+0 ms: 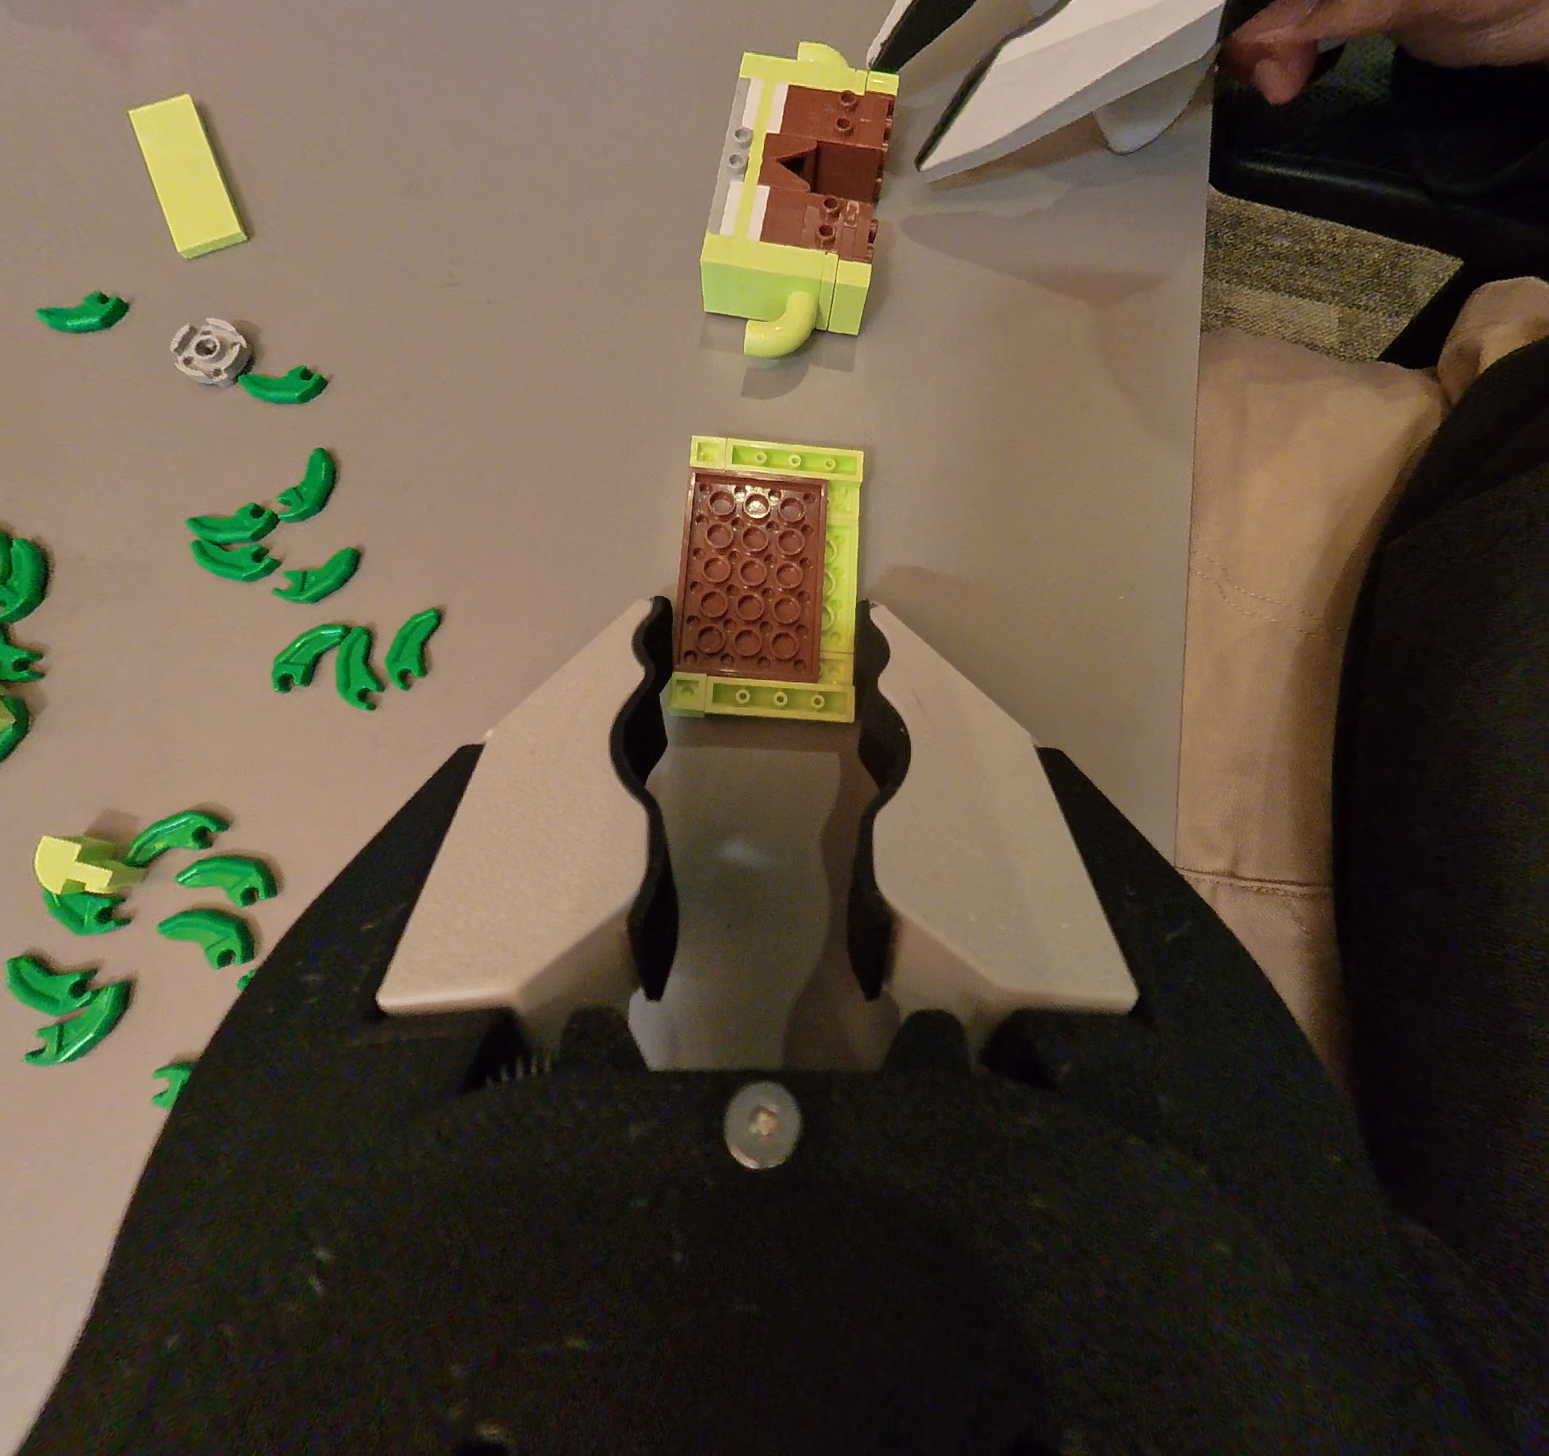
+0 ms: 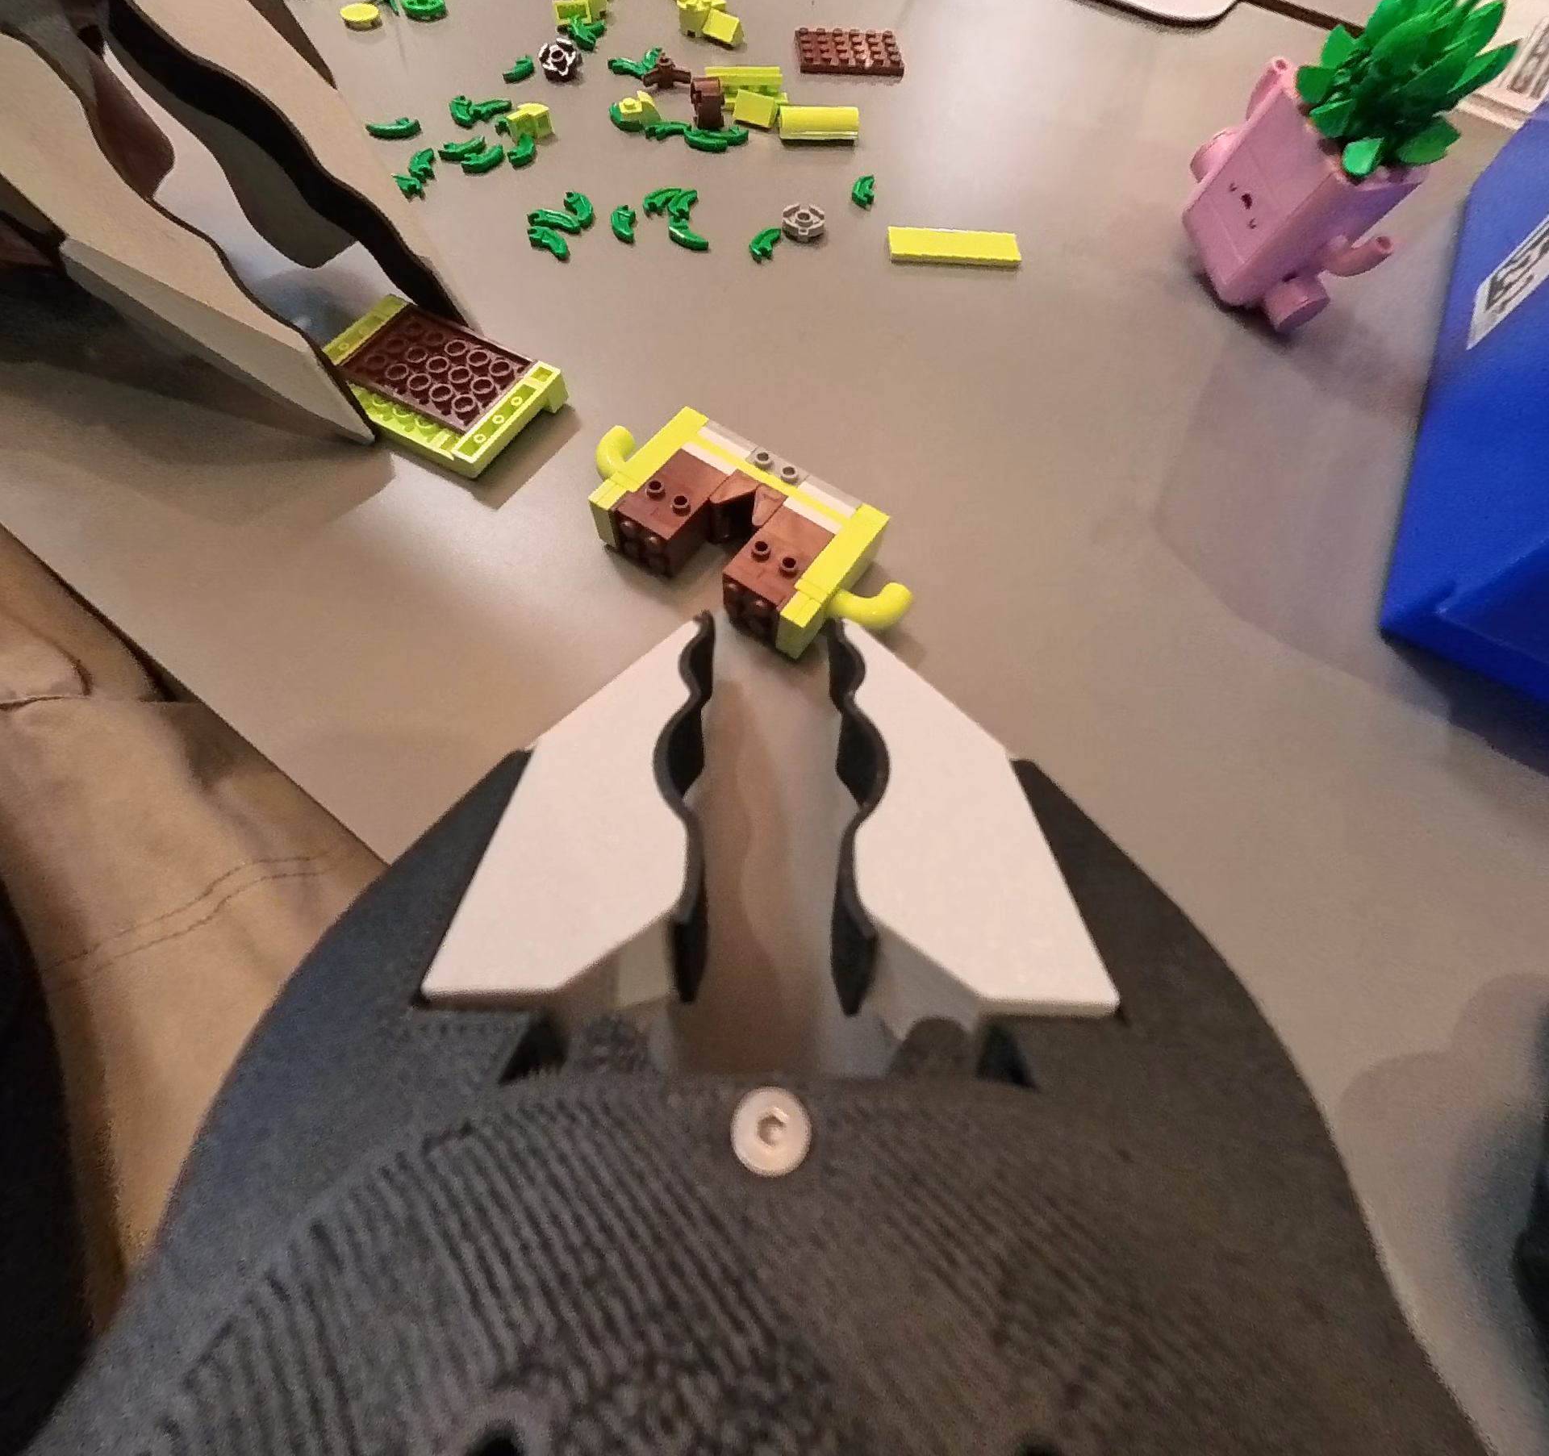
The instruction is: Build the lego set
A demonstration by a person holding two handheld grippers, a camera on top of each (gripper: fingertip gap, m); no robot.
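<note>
A brown plate set in a lime frame [image 1: 754, 578] lies flat, underside up, near the table's right edge. My left gripper [image 1: 763, 620] is open, with one fingertip on each side of the plate's near half; I cannot tell whether the pads press it. The same pair shows in the right wrist view: plate [image 2: 444, 376], left gripper [image 2: 411, 376]. A lime and brown block build with curved lime arms [image 1: 805, 184] lies beyond it. My right gripper [image 2: 773, 630] is open and empty, its tips at the build's [image 2: 738, 527] near corner. It also shows in the left wrist view [image 1: 897, 112].
Several green leaf pieces [image 1: 318, 569], a lime tile [image 1: 186, 174] and a grey round piece [image 1: 209, 350] lie to the left. A pink pot build with a green plant [image 2: 1308, 184], a blue box [image 2: 1492, 410] and a brown plate [image 2: 848, 51] stand farther off. The table edge [image 1: 1190, 494] borders a person's lap. Left tips to right tips: about 15 centimeters. From the left gripper's tips to the grey round piece [image 1: 209, 350] is close to 12 centimeters. It is also in sight in the right wrist view [image 2: 802, 219].
</note>
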